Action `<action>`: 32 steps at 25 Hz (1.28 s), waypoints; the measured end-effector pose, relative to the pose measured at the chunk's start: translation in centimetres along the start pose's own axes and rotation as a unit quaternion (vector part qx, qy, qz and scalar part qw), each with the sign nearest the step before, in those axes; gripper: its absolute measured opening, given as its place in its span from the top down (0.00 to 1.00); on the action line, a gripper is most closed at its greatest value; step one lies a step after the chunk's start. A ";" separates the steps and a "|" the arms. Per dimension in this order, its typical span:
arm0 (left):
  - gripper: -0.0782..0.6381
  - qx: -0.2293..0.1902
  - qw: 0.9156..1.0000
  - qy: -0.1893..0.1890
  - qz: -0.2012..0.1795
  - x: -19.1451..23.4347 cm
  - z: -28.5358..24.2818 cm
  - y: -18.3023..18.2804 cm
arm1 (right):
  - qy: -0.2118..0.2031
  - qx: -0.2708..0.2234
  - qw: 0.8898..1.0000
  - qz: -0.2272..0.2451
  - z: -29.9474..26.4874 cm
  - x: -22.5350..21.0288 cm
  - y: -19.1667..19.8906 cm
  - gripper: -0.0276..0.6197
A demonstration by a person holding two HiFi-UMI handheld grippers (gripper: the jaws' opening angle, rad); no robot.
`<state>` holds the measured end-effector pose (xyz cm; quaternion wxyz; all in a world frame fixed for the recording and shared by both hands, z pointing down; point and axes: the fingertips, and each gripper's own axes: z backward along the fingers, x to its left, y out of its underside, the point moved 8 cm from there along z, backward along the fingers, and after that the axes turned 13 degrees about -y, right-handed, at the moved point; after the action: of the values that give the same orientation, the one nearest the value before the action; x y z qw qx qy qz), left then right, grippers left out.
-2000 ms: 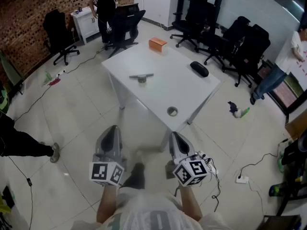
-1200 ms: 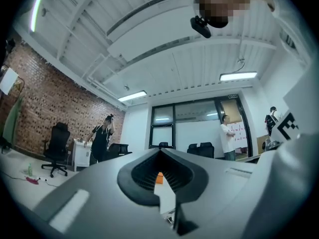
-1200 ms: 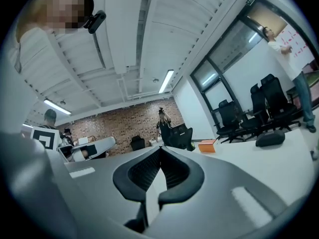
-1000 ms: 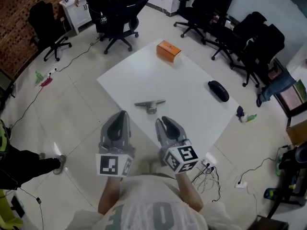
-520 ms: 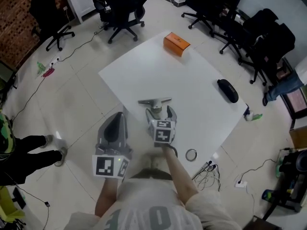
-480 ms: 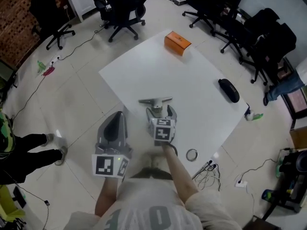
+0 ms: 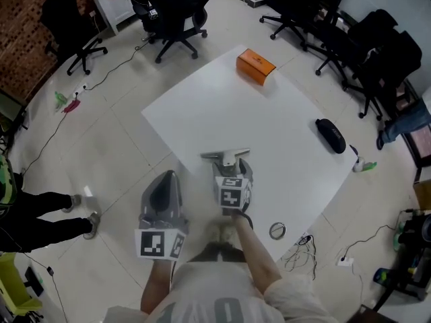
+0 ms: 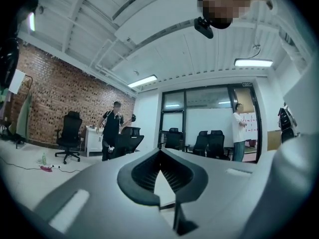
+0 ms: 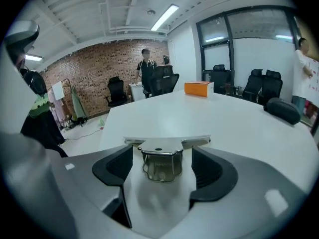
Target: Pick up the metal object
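Note:
The metal object (image 7: 225, 156), a flat bar on a small bracket, lies near the front edge of the white table (image 7: 222, 106). My right gripper (image 7: 233, 166) slants down onto it. In the right gripper view the metal object (image 9: 159, 159) sits between the two pads with a gap on each side. The jaws have just been closing a little but stand open round it. My left gripper (image 7: 161, 180) hangs off the table's front left over the floor. In the left gripper view the left gripper (image 8: 159, 153) points level, tips together, nothing in it.
An orange box (image 7: 255, 66) sits at the table's far side, a black case (image 7: 330, 135) at its right, and a small ring (image 7: 277, 231) by the near corner. Office chairs (image 7: 176, 9) ring the table. A person (image 7: 30, 214) stands at left. Cables lie on the floor.
My right gripper has swung forward and down onto the table, its jaws opened and now straddling the metal object. The left gripper has sunk slightly.

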<state>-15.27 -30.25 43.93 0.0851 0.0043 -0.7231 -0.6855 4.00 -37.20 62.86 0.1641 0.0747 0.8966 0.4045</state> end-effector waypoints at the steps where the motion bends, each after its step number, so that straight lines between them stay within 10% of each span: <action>1: 0.89 0.003 1.000 -0.002 0.002 0.1 -0.1 0.2 | 0.001 0.001 1.000 0.005 -0.3 0.0 -0.1 0.39; 19: 0.89 0.010 1.000 -0.010 0.007 0.3 0.6 0.5 | -0.001 -0.001 1.000 0.021 0.6 -0.3 -0.5 0.54; 32: 0.89 -0.025 0.999 0.031 0.015 -2.7 1.8 -1.2 | -0.029 -0.183 0.983 0.002 11.1 0.3 -7.2 0.54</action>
<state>-12.98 -28.25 42.32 0.1176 0.0127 -0.7027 -0.7016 7.60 -34.16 50.51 0.2004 0.0567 0.8021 0.5596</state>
